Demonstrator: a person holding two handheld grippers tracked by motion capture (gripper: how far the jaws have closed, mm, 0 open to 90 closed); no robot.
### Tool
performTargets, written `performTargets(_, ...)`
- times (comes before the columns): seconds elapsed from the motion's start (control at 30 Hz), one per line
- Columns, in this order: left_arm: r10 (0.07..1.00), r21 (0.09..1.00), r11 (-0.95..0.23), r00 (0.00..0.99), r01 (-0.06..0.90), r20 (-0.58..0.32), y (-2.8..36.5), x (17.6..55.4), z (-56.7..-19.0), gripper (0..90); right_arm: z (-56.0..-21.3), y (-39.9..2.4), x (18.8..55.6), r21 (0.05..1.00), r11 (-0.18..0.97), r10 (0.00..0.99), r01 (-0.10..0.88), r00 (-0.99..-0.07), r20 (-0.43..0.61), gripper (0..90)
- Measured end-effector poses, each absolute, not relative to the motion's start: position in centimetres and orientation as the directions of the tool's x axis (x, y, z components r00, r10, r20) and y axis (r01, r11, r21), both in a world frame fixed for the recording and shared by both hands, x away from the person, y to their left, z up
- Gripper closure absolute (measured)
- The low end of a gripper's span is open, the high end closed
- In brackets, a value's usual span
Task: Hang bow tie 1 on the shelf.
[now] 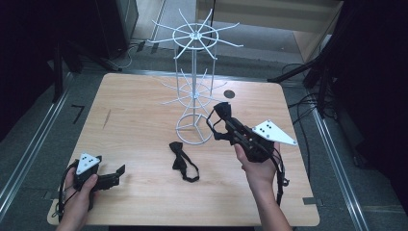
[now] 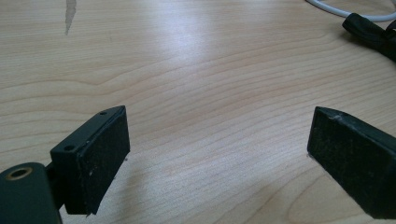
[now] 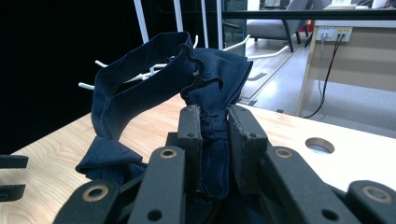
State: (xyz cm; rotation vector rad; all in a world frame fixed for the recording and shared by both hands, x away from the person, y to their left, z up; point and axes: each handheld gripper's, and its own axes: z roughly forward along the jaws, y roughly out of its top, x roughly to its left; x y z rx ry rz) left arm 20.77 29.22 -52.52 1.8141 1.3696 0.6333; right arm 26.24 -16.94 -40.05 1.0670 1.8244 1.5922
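Dark navy cloth, a bow tie [image 3: 212,93] with its strap looping off to one side, is pinched between the closed jaws of the right gripper [image 3: 215,140], held up off the table [image 1: 144,144] just beside the white wire rack [image 1: 195,86]. The left gripper [image 2: 219,154] rests low over bare wood with its jaws spread wide and nothing between them, and a second bow tie [image 1: 182,161] lies flat on the table between the two hands. To hang the held tie well, I would keep the pinch firm on the knot, let the strap loop hang open, and ease that loop over one of the rack's lower prongs [image 1: 166,102] before letting go.
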Motion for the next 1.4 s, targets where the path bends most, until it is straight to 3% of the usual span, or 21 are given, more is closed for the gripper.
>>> performTargets(1.4, 0.952, 0.814, -0.128, 0.301, 0.566, -0.059, 29.4, 20.5, -52.5, 6.2, -42.0, -14.7, 28.9, 0.967, 0.011, 0.827, 0.255, -0.545, 0.135, 76.3)
